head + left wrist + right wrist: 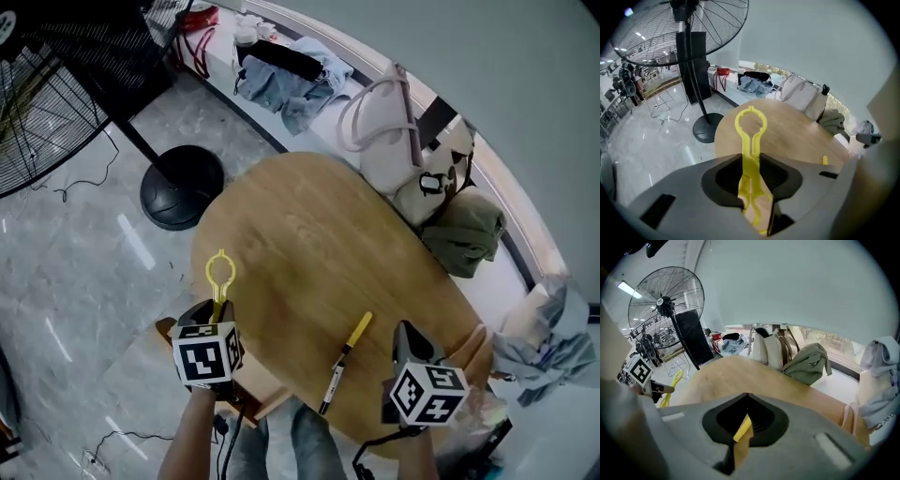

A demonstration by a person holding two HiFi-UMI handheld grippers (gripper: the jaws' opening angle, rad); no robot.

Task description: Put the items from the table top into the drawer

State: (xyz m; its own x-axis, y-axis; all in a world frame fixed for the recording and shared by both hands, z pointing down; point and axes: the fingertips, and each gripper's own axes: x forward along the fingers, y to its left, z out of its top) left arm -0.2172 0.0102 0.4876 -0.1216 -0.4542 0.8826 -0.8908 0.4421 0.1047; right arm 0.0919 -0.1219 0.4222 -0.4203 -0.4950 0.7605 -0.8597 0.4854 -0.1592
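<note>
My left gripper (217,306) is shut on a flat yellow plastic tool (220,274) with a ring at its far end. It holds the tool in the air over the left rim of the oval wooden table (309,234). In the left gripper view the tool (751,140) runs up between the jaws of this gripper (754,197). A marker with a yellow cap (343,362) lies on the table near the front edge. My right gripper (405,332) hovers just right of it, open by a narrow gap and holding nothing. The yellow cap (742,427) shows through that gripper's (737,448) gap.
A big standing fan (66,84) with a black round base (182,187) stands on the floor to the left. Bags (398,131), a green bundle (464,232) and clothes (286,80) lie along the window ledge behind the table. A wooden piece (258,394) sticks out below the table's near-left edge.
</note>
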